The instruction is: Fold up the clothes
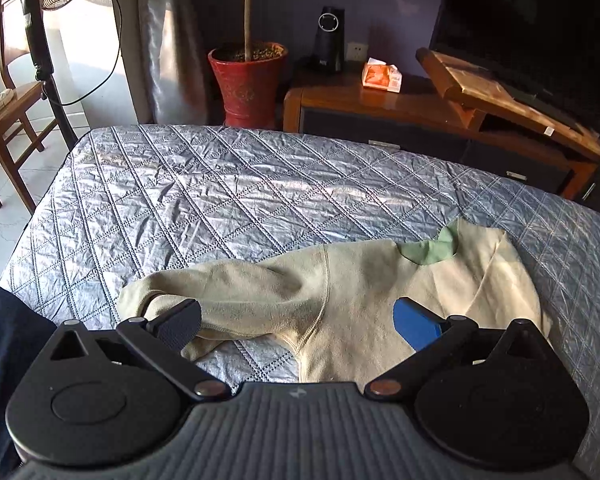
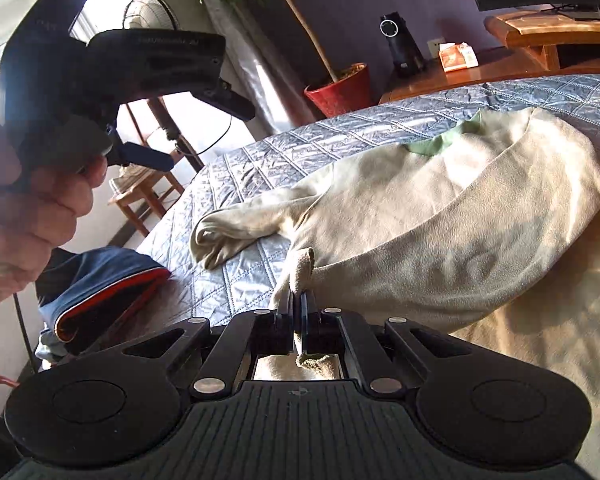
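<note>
Jaws first: on the right gripper [image 2: 298, 304] they're pinched tight on a bunched bit of the sweatshirt's [image 2: 420, 216] edge, while on the left gripper [image 1: 300, 320] they're spread wide, with nothing between them.

Biggest thing in view is the bed [image 1: 220, 184], covered in a quilted blue spread. The cream sweatshirt is laid across its near side, green collar [image 1: 432, 250] toward the far end. One side looks already turned over the body, and the other sleeve [image 1: 220, 296] is stretched out loose on the spread, just ahead of the left gripper, which is seen from the right wrist view held up in a hand [image 2: 28, 216].

Judging by that, a side fold seems to be in progress. For it to come out well, the pinched edge should be kept taut and low so the cloth isn't dragged, and the loose sleeve is best caught near the cuff and laid flat across the body, with wrinkles smoothed before anything is let go.
</note>
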A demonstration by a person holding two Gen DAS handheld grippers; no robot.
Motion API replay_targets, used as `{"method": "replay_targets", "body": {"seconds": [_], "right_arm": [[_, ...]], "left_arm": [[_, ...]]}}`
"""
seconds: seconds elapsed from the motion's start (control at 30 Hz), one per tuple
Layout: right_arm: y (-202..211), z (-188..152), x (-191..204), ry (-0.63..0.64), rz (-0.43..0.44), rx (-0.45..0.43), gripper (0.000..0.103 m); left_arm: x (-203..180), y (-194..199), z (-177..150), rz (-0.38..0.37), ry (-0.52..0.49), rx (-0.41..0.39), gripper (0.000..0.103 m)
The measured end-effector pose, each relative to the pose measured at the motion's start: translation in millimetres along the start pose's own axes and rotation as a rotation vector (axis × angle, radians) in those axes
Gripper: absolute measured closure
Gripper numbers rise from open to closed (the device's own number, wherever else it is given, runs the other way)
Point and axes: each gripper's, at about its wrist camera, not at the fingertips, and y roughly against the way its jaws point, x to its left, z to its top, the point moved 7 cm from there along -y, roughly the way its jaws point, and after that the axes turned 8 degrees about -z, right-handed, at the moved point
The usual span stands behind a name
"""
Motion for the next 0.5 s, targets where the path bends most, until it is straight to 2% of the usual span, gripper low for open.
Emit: {"method": "replay_targets", "body": {"seconds": [0.07,0.2,0.27,0.3,0.33,0.4,0.43,0.5], "right_arm": [[-2.1,-3.1,4.1,0.022,-0.001,0.016,0.099],[-14.6,-8.1,0.6,0.032,0.026,0.137,0.083],[-9.6,-5.1,1.1,0.048,0.058,0.148,0.075],[-4.3,1.0,-0.1,0.059,0.072,0.124,0.068],[1.8,11.6,-6.2,0.056,0.066,0.083,0.049],[11.1,35.6,-26.6,0.027,0.022,0.008,0.027],[12.6,47.7,-41.1,0.007,-0.011,-0.019,0.030],[9.2,69.4,-74.8,-0.032,-0.095,-0.041,0.031]], "left_arm": [[0.1,0.7,-0.1,-0.003,0.002,0.000,0.001],[1.9,0.3,0.9,-0.004,0.007,-0.002,0.001],[4.3,0.7,1.3,-0.003,0.013,-0.003,0.001],[5.4,1.1,1.4,-0.002,0.016,-0.004,0.001],[6.3,1.4,1.4,0.000,0.019,-0.004,0.001],[6.9,0.8,0.3,0.004,0.018,-0.002,0.001],[7.0,0.4,-0.4,0.006,0.017,0.000,0.001],[5.7,-1.1,-1.3,0.008,0.009,0.005,0.001]]}}
